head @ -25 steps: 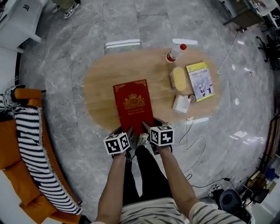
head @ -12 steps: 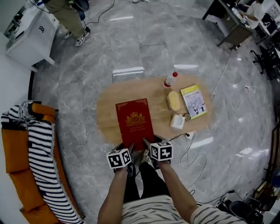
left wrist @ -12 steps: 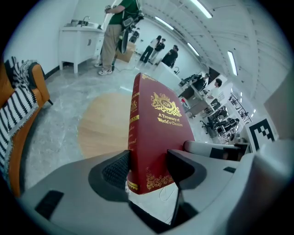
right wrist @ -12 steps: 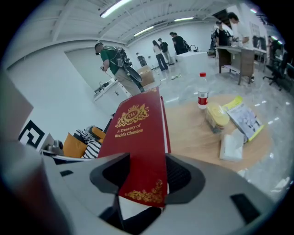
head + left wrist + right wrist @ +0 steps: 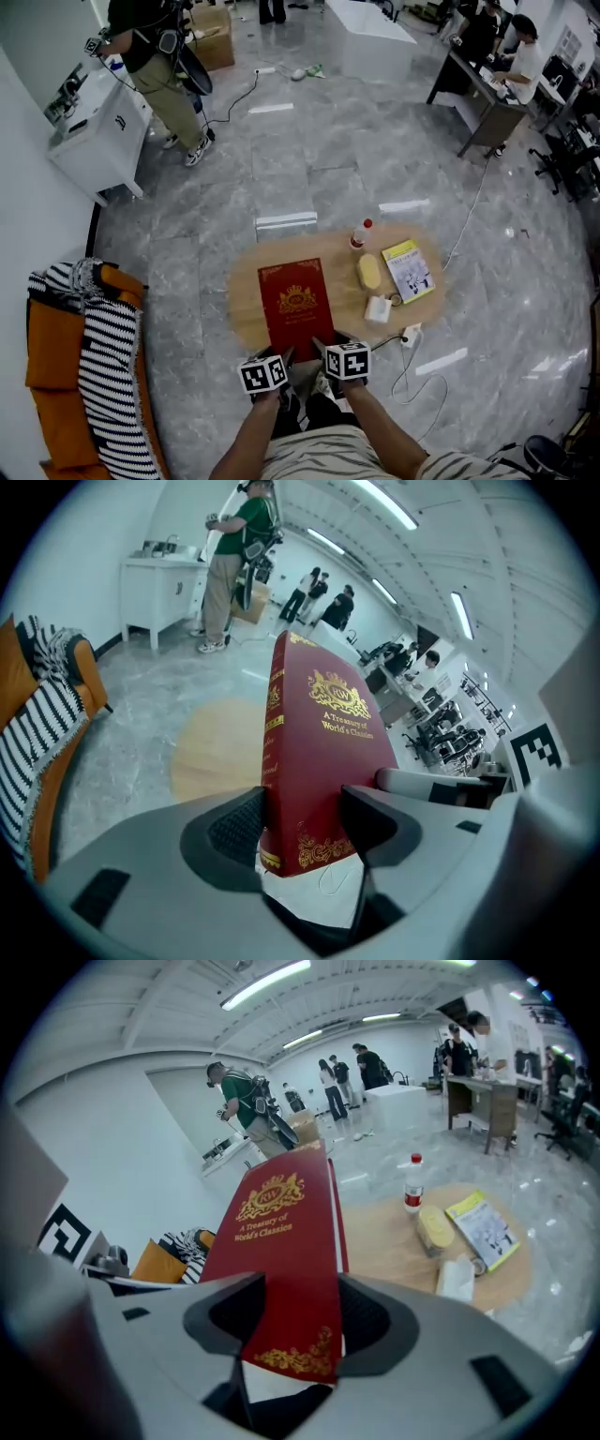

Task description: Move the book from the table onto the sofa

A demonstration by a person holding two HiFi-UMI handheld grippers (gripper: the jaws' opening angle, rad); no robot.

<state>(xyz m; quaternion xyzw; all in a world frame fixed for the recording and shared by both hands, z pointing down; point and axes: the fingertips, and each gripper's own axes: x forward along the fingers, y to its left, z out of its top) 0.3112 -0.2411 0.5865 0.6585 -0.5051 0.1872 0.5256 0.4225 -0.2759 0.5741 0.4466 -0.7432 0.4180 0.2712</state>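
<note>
Left gripper (image 5: 302, 825): closed on the book (image 5: 319, 733). Its pads clamp the cover and the underside at the near short edge, at the spine corner.
Right gripper (image 5: 293, 1319): closed on that same near edge, just beside your left gripper and toward the page side. Its jaws stand only as wide as the book is thick.
Book, place: held by both grippers with the red cover up. It looks clear of the tabletop (image 5: 246, 300), which shows below and beyond it.
Book, long axis: runs straight ahead from your grippers. The foot is at the pads and the head points away from you.
Spine: on your left gripper's side.
Sofa (image 5: 52, 347): to the left of your left gripper and well apart, with bare floor between.
Nearer hand: the left one, so it would lead the swing.
Next move (judgement): carry the book leftward with both grippers moving together and the axis kept ahead of you.
Risk (judgement): the book hangs from one short edge, so the far end may droop or lever against the pads.
</note>
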